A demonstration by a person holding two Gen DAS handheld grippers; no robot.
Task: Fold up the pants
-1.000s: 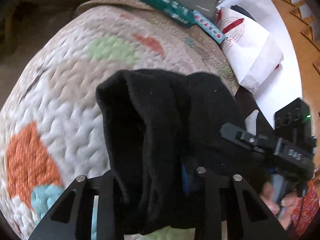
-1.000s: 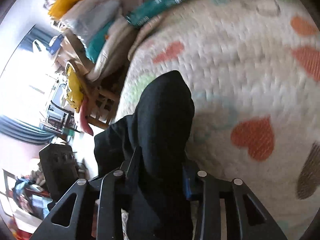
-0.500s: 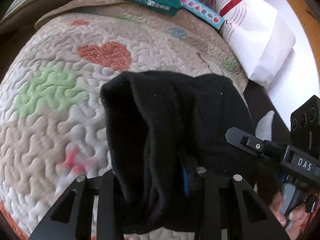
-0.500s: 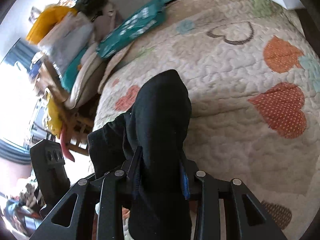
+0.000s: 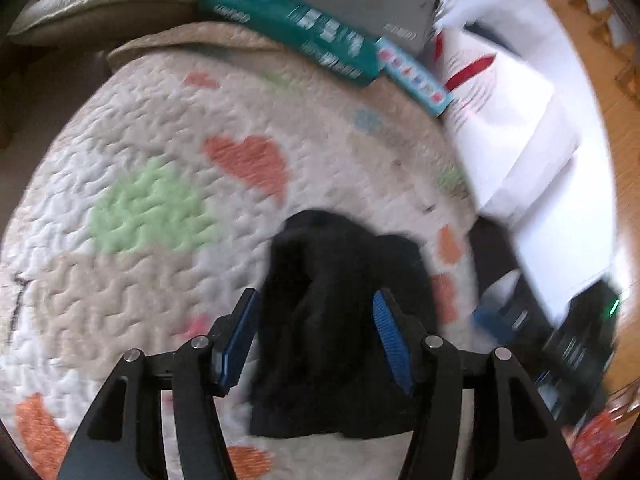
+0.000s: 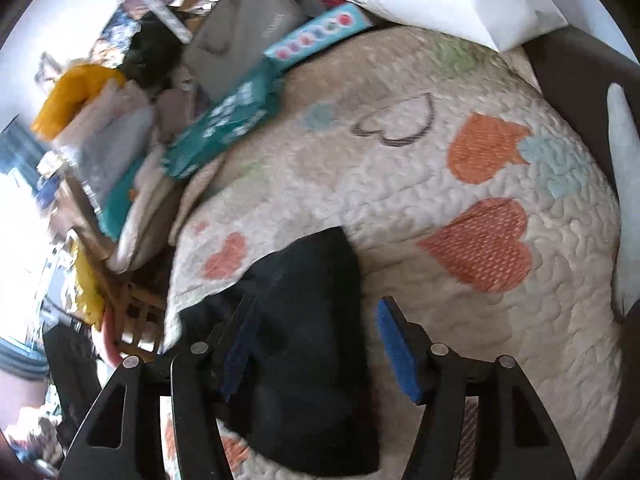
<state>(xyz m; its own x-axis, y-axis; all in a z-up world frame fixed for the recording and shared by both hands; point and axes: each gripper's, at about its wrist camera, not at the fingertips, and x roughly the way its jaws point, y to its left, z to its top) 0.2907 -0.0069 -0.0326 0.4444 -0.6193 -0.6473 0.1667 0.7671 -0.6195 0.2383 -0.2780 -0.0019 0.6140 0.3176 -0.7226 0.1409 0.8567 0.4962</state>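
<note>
One pair of black pants (image 5: 336,320) lies bunched on the heart-print quilt (image 5: 152,208), low in the centre of both views. Left gripper (image 5: 316,340) and right gripper (image 6: 316,344) both gape, straddling the cloth. Upper frame: a teal package (image 5: 292,32).

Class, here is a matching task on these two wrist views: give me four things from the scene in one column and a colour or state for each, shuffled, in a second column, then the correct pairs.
Column 1
1. pants
2. left claw
3. long packet
4. quilt

Column 2
A. teal with white print
B. black, lying on the quilt
C. cream with coloured hearts
D. open, blue pads apart on either side of the pants

Pairs: 1-B, 2-D, 3-A, 4-C
</note>
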